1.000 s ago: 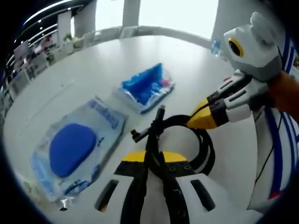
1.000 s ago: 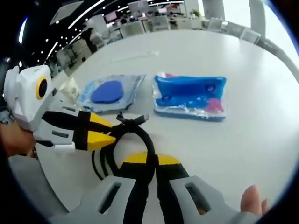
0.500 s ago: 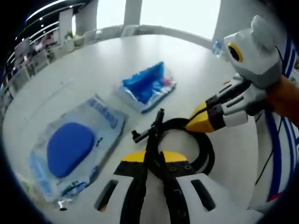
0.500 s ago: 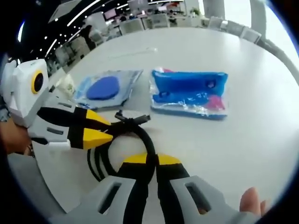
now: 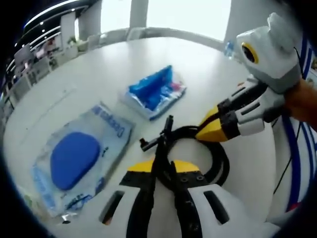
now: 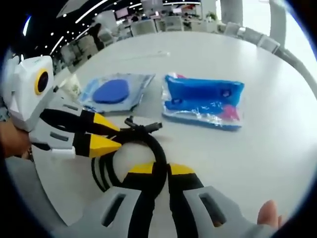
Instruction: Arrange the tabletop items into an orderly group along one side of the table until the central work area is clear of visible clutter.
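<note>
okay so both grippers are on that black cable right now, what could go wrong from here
1. Both the left gripper and the right gripper are shut on the coiled black cable; pulling apart could uncoil it into a loose tangle.
2. The cable's free plug ends lie close to the blue pad packet and the bright blue pouch, so dragging the coil could shove them out of line.
</note>
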